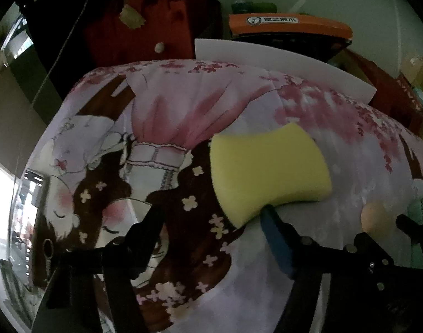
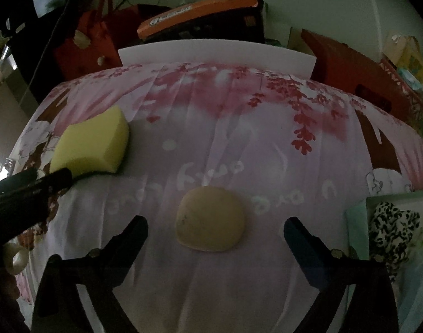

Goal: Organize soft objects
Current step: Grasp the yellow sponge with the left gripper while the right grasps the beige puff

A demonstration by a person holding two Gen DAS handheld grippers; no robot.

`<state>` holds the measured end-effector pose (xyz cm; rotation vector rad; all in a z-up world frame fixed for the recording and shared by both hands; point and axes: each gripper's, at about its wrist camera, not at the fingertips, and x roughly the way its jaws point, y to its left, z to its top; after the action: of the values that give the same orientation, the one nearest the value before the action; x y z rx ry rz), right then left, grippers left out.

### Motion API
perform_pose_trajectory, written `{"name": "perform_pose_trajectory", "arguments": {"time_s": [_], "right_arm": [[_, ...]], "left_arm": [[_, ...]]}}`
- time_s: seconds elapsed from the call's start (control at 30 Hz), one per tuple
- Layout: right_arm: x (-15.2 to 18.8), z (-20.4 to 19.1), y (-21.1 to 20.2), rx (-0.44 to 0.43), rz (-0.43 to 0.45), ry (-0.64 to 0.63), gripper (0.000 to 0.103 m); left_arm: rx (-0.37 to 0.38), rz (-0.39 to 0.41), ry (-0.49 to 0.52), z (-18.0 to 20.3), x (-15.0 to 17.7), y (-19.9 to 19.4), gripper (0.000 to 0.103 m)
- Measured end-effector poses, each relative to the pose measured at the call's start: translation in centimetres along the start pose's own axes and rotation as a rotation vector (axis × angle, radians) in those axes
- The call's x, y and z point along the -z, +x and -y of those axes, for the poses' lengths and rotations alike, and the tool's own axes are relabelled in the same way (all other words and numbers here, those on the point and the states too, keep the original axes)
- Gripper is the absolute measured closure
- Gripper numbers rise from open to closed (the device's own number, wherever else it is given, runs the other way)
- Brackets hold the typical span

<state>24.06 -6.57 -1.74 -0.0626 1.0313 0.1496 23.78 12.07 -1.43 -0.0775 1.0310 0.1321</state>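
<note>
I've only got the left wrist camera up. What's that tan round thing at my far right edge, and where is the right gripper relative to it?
Observer: It's a tan round soft pad lying flat on the pink printed cloth. The right gripper is open, with one of its fingers on each side of the pad and neither touching it.
Operator: Okay, and what's further right of the pad?
Observer: A pale green box stands at the cloth's right edge, with a leopard-print fabric piece inside it.
</note>
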Motion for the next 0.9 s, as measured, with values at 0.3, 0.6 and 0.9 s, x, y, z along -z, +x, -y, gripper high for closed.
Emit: {"name": "perform_pose_trajectory", "arguments": {"time_s": [0.3,0.6,0.9], "right_arm": [[0.4,-0.1,0.3,-0.008,-0.016,-0.007,0.036],[0.5,-0.5,0.3,-0.006,-0.019,-0.023,0.05],[0.7,-0.3,0.2,-0.015,-0.017,-0.03,0.052]], "left_arm": [[0.062,0.016,0.047,1.5,0.1,0.1,0.075],[0.128,0.007,-0.009,0.7,-0.1,0.3,0.08],[0.134,0.008,-0.003,0.9,-0.3,-0.3,0.083]]}}
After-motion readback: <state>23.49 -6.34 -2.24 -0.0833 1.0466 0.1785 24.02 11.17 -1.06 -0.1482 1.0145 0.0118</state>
